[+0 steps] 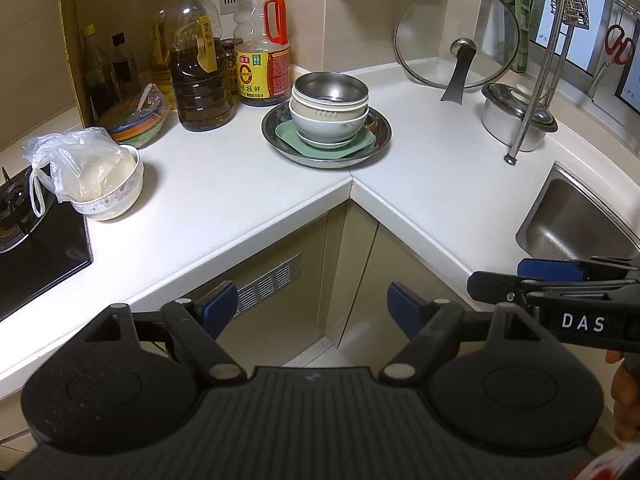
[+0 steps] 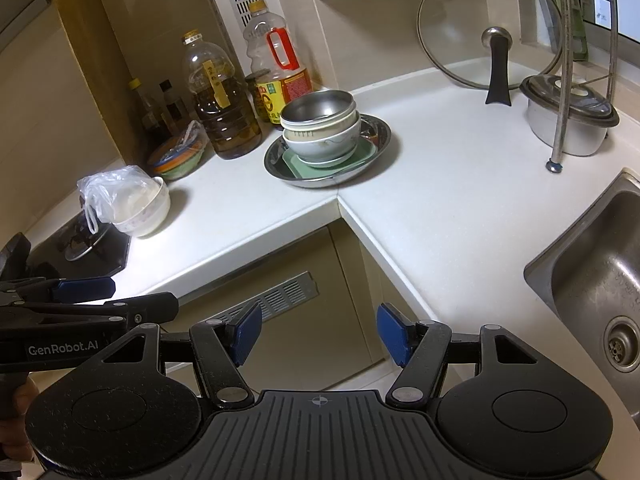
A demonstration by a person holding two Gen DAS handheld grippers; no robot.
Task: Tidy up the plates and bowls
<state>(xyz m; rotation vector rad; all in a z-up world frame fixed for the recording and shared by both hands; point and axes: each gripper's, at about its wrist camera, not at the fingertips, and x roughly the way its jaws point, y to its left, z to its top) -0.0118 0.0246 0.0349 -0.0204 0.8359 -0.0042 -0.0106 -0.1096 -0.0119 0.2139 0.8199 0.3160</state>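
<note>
Brushed steel bowl [image 1: 330,87] atop glazed ceramic bowls [image 1: 327,122]; matt white counter [image 1: 224,184].

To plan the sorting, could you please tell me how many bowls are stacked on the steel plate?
3 visible: a steel bowl on top, a cream bowl under it, a grey bowl lowest; more may nest hidden.

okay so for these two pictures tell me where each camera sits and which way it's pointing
Left wrist: sits on the left claw, held off the counter corner, facing the stacked bowls; own open fingers show, plus the right claw at the right edge.
Right wrist: sits on the right claw, facing the same corner, closer to the sink; the left claw shows at left.
Shared: bowls, oil bottles, glass lid.
</note>
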